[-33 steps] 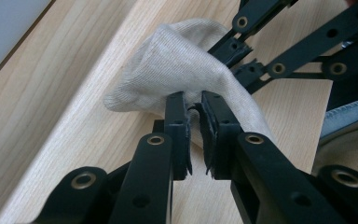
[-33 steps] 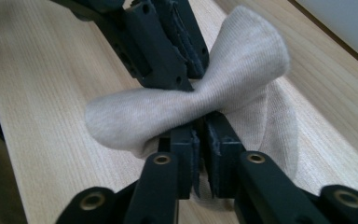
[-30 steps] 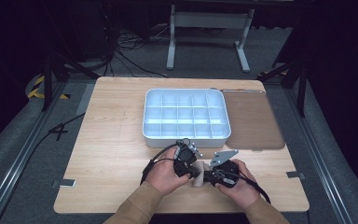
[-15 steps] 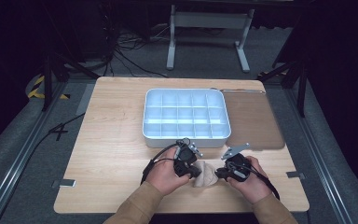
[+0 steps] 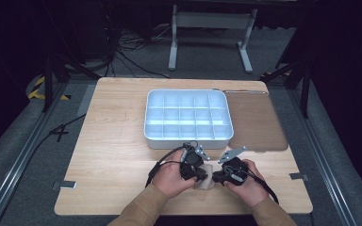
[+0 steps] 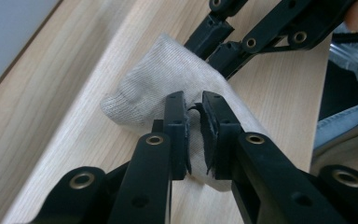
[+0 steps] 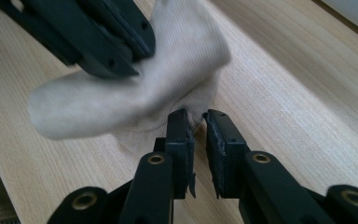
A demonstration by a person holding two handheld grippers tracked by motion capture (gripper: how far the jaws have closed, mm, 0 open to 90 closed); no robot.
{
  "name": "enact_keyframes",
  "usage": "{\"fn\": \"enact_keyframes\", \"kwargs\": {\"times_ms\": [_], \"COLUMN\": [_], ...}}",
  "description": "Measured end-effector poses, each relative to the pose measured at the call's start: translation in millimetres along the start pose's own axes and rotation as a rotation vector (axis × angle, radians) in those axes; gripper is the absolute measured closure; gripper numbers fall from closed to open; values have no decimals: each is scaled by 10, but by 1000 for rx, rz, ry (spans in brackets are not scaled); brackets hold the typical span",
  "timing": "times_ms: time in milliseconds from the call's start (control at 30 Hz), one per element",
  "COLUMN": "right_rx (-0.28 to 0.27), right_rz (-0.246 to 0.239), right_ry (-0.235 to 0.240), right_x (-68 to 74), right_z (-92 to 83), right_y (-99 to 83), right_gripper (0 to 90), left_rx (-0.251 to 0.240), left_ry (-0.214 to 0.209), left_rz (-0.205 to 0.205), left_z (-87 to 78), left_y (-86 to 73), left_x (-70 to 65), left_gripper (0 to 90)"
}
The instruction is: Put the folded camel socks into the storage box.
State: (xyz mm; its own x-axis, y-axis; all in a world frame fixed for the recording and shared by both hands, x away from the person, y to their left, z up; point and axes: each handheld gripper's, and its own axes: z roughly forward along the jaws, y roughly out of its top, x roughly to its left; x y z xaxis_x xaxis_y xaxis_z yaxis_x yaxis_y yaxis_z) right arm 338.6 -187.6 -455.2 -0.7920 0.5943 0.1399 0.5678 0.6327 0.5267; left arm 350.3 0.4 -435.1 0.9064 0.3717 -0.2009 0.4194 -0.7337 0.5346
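— two black grippers low on the wooden table (image 5: pixel 113 155), near its front edge, one in each hand, tips turned toward each other. between them, one pale beige sock (image 5: pixel 206 181).

— held by which?

— left gripper (image 5: pixel 201 176), for certain. seen along its own jaws: nearly together, pinching a fold of ribbed knit, just now easing a touch wider with the fold between them. seen from the right gripper's camera: clamped on the upper part of the sock, with the rest drooping toward the wood.

— and the right gripper?

— right gripper (image 5: pixel 215 178) at the sock's lower edge. jaws close, a narrow slot between them, just now opening slightly. a corner of cloth dipping in at the very tips, bare wood showing through the slot lower down. pressing on the cloth or merely around it: cannot tell.

— hands?

— left hand (image 5: pixel 169 179) and right hand (image 5: pixel 247 181) coming in from the bottom edge, tan sleeves behind, a black cable trailing from each gripper.

— anything else on the table?

— beyond the grippers, near the middle, a white tray (image 5: pixel 187 140) split into many small compartments, well apart from the sock. touching its right side, a flat brown mat (image 5: pixel 257 122).
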Motion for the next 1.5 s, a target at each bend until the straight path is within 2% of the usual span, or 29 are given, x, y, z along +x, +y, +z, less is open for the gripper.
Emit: {"fn": "enact_keyframes", "kwargs": {"times_ms": [133,233,300,333,367,400,500,633,700,833,967,1000,1167,1300,1367,1500], "right_rx": [3,0,-10,-10,-22,-37,-65,-102,-119,-119,-84,-76,-62,-32,-16,3], "right_rz": [9,17,27,27,30,35,51,66,72,77,76,73,74,71,80,67], "right_ry": [1,1,-5,-5,-4,-8,-10,9,12,2,22,24,41,70,94,122], "right_x": [-24,-39,-63,-63,-80,-95,-107,-75,-50,-20,-11,-20,-53,-67,-80,-87], "right_z": [-4,-27,-78,-78,-112,-147,-239,-278,-270,-207,-96,-80,-36,41,87,102], "right_y": [-11,-19,-23,-23,-23,-24,-19,8,25,48,58,60,78,103,105,134], "right_gripper": [754,733,705,705,696,689,660,561,528,491,469,463,444,415,405,452], "left_rx": [-4,10,29,29,45,48,49,45,46,51,63,62,76,77,74,85], "left_ry": [1,21,41,41,53,66,78,94,93,93,93,92,93,112,119,132], "left_rz": [43,69,96,96,102,120,124,157,158,159,164,153,157,169,154,134], "left_z": [66,45,35,35,28,30,39,48,49,49,52,54,34,10,-5,-65], "left_y": [-29,-32,-26,-26,-17,-11,-12,-13,-13,-14,-28,-37,-66,-106,-136,-187], "left_x": [5,0,-25,-25,-36,-32,-43,-39,-36,-39,-61,-72,-86,-96,-94,-66], "left_gripper": [775,740,669,633,633,591,564,531,522,511,505,505,504,485,470,457]}}
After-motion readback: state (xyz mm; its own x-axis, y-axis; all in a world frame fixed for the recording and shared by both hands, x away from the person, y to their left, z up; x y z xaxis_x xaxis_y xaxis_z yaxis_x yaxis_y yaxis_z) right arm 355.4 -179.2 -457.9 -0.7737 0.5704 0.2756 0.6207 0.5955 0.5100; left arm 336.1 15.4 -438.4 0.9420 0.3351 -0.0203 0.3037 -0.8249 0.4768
